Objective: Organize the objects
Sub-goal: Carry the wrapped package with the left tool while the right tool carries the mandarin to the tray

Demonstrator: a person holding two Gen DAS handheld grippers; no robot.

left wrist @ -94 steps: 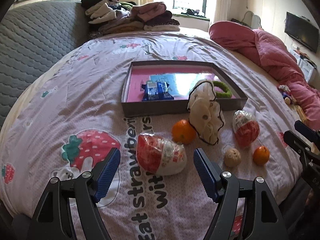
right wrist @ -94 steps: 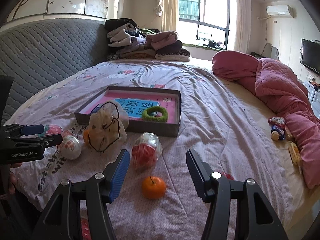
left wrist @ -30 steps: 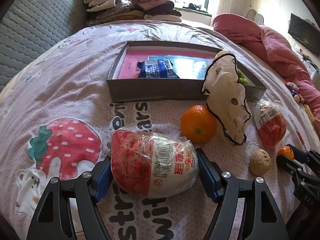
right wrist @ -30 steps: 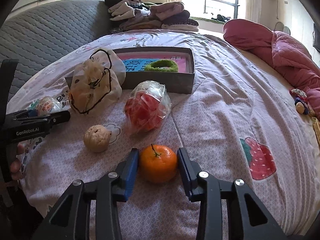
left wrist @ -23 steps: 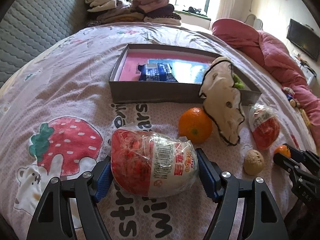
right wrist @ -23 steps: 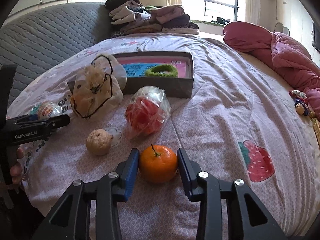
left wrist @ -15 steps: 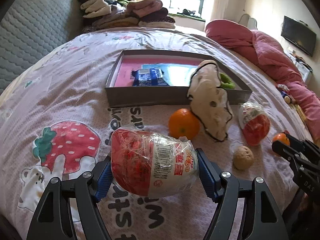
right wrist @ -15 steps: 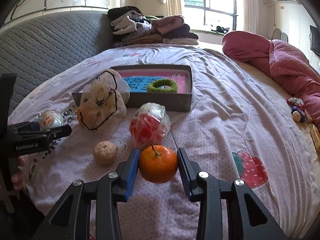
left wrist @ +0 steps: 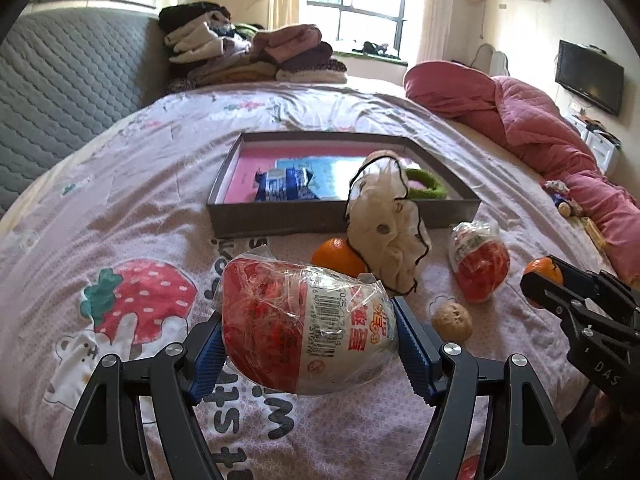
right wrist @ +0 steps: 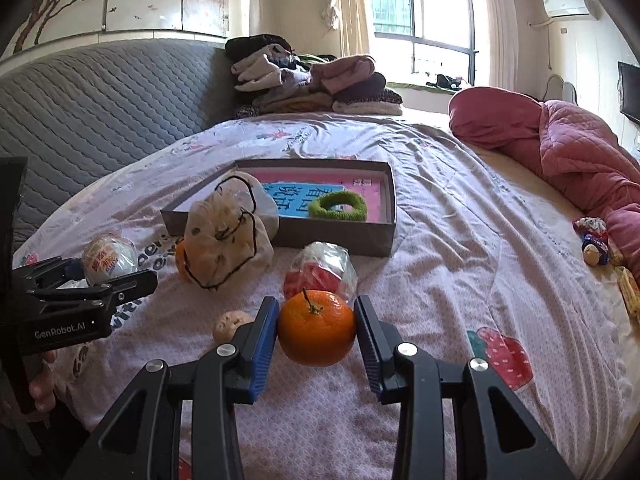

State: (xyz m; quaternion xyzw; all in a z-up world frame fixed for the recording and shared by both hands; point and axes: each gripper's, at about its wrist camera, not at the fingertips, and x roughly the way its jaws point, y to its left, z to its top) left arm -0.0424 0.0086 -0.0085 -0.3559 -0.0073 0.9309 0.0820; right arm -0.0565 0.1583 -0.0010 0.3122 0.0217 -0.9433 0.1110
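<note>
My left gripper (left wrist: 310, 340) is shut on a big red-and-white wrapped egg toy (left wrist: 308, 326) and holds it above the bedspread. My right gripper (right wrist: 316, 330) is shut on an orange tangerine (right wrist: 316, 327), lifted off the bed; it also shows at the right of the left wrist view as the tangerine (left wrist: 541, 271). Ahead lies a grey shallow box (left wrist: 280, 222) with a pink floor, holding a blue snack packet (left wrist: 286, 184) and a green ring (right wrist: 343, 205). A cream drawstring pouch (left wrist: 386, 232) leans on its front wall.
On the bedspread lie a second tangerine (left wrist: 334, 258), a smaller wrapped red egg toy (left wrist: 478, 260) and a walnut (left wrist: 452, 320). Folded clothes (right wrist: 308, 80) are stacked at the headboard. A pink quilt (right wrist: 560, 152) lies bunched at the right, small toys (right wrist: 594, 240) beside it.
Both grippers have risen with their loads: the egg toy and the tangerine have come up off the bedspread, and the box and loose items look farther away.
</note>
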